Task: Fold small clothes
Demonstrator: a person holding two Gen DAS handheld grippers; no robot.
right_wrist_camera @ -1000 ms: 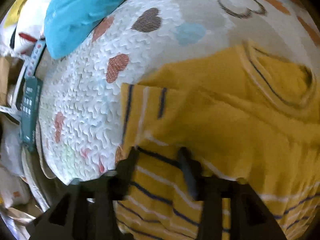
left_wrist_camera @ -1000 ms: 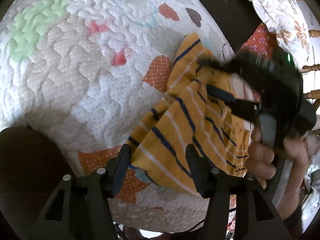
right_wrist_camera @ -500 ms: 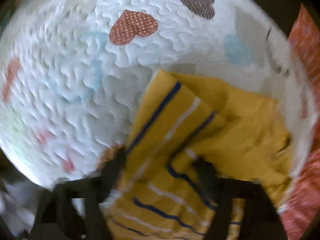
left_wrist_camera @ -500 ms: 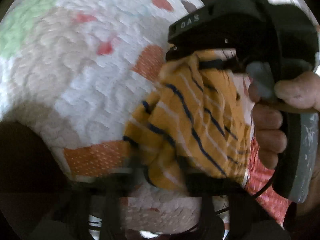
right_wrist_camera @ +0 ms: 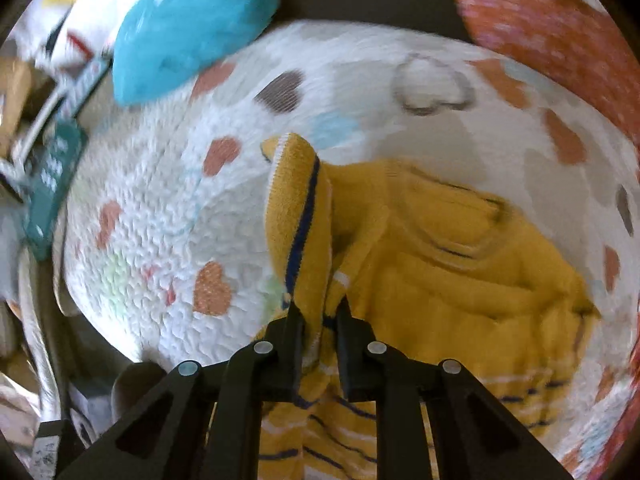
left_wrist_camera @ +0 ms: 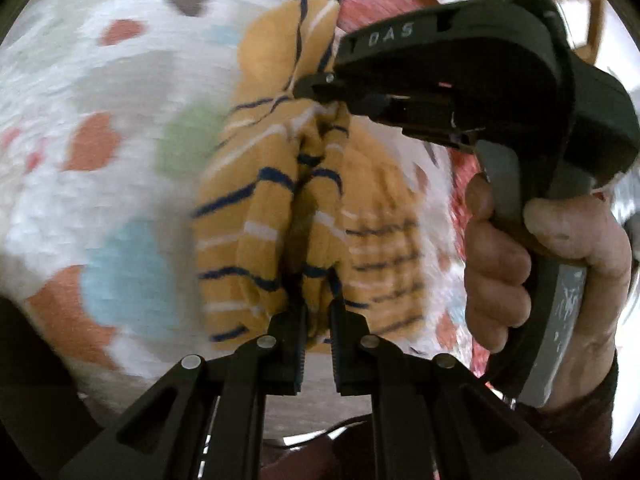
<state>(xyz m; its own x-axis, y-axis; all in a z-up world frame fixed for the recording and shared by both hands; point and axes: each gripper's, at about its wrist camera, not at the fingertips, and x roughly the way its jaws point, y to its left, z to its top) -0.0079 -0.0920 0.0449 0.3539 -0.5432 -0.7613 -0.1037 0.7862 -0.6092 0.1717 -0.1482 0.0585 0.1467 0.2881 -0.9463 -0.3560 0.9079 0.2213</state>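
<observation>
A white quilted blanket (right_wrist_camera: 160,208) printed with coloured hearts is covering the surface. A bright turquoise cushion (right_wrist_camera: 192,28) is lying at its far edge. A teal remote control (right_wrist_camera: 52,184) is sitting just off the blanket's left side. A red patterned cloth (right_wrist_camera: 552,28) is showing beyond the blanket's far right edge.

Motion blur smears the quilt (left_wrist_camera: 100,128) and the shirt's (left_wrist_camera: 380,248) far stripes.

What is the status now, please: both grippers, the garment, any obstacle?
Left gripper shut on yellow striped garment. Right gripper shut on it too. Garment bunched over heart quilt. No obstacle seen.
</observation>
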